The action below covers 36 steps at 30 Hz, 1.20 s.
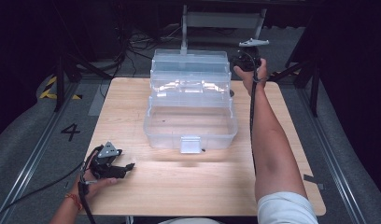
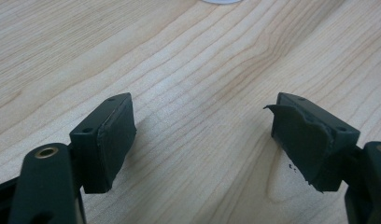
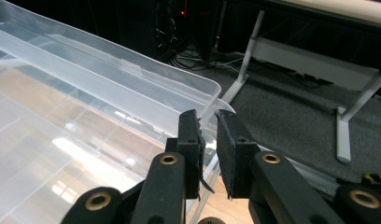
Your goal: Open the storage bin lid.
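A clear plastic tool box (image 1: 166, 136) stands open in the middle of the wooden table (image 1: 188, 182), its trays stepped back and its lid (image 1: 190, 57) raised at the far side. My right gripper (image 1: 239, 60) is at the lid's far right corner. In the right gripper view the jaws (image 3: 207, 126) stand nearly together with the lid's thin rim (image 3: 132, 77) running in between them. My left gripper (image 1: 131, 167) rests low at the table's front left, away from the box. Its jaws (image 2: 202, 135) are wide open over bare wood, with nothing between the worn pads (image 2: 304, 140).
A white latch (image 1: 190, 143) hangs on the box's front wall. Beyond the table's far edge are a white metal stand (image 3: 291, 51), cables and grey floor. Bare wood stretches between the box and the table's front edge.
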{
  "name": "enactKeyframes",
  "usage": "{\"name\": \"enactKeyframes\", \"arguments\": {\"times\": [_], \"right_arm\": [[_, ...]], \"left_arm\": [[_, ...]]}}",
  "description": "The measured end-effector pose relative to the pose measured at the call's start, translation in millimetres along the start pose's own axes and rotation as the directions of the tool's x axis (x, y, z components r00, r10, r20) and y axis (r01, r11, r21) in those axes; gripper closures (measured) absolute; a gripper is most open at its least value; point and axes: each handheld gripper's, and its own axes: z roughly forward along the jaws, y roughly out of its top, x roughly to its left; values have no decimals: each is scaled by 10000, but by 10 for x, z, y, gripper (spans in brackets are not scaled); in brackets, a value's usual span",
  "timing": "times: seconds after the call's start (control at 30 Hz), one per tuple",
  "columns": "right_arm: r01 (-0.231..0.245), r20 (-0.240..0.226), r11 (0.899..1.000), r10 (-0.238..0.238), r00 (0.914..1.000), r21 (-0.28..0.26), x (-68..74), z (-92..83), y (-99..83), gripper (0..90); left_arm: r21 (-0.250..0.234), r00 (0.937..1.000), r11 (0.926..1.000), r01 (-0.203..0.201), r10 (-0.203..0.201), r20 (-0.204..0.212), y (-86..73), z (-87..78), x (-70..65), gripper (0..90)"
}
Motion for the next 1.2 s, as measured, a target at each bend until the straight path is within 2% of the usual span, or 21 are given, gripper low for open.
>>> {"name": "enactKeyframes", "arguments": {"times": [0.17,0.43,0.6,0.9,1.2], "right_arm": [[136,-71,9999,-136,9999,-87,50,-108,-8,802],[444,61,9989,-444,9990,-121,106,-296,-20,793],[433,-54,9988,-435,9990,-241,120,-428,-38,788],[714,-290,9974,-718,9970,-127,172,-615,-175,758],[751,-336,9971,-747,9966,113,173,-779,-318,708]], "left_arm": [[21,10000,10000,-27,27,-4,0,-1,2,223],[-51,10000,10000,-10,10,-40,-2,4,-1,223],[-87,10000,10000,7,-7,-7,-1,9,-1,222],[-83,10000,10000,9,-9,-6,-1,9,-1,221],[-83,10000,10000,25,-25,-11,-1,10,-3,221]]}}
